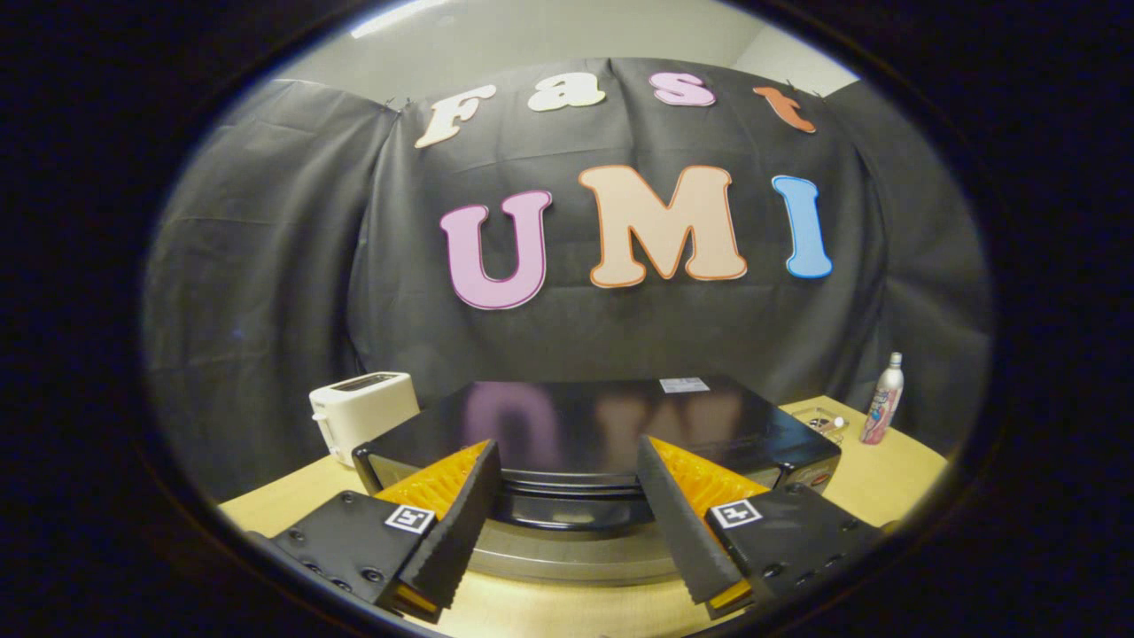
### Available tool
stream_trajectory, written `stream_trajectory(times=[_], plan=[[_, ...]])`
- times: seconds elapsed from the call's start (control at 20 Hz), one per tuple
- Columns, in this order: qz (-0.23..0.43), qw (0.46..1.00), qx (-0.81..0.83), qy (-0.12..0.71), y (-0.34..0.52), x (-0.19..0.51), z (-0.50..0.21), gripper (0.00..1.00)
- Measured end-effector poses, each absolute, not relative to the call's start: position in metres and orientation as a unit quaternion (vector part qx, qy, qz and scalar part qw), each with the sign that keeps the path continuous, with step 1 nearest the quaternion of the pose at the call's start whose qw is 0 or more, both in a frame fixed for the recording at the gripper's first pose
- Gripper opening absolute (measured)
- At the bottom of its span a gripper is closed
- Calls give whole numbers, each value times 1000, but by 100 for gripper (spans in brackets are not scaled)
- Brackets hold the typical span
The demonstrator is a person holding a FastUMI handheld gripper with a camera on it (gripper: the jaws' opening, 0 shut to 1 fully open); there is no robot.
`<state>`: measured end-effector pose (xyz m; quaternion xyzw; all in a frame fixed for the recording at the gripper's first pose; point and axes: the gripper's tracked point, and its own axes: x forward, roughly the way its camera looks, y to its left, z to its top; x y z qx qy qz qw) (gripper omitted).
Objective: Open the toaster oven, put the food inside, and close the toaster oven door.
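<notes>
The black toaster oven (602, 416) stands on the wooden table (886, 478) straight ahead of me, seen from slightly above, with its glossy top reflecting the wall. My gripper (565, 443) is open, its two fingers spread wide over the oven's front top edge and nothing between them. A dark handle bar (567, 505) runs across the gap between the fingers, and a silvery strip (567, 558) lies just below it. From this angle I cannot tell whether the door is open or closed.
A white slot toaster (361, 409) sits on the table behind the oven's left corner. To the oven's right stand a slim spray bottle (884, 399) and a small clear container (824, 422). Black cloth walls close off the back.
</notes>
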<state>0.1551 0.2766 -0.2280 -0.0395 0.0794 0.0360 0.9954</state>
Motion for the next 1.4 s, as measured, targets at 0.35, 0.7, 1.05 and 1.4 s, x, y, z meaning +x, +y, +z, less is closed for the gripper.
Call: stream_trajectory(times=[0.35,0.7,1.05,1.4], plan=[[36,998,-26,39,275,121,-230,96],[26,999,-32,26,270,61,-243,96],[7,997,-36,74,264,17,-276,96],[20,980,-14,198,254,-9,-326,96]])
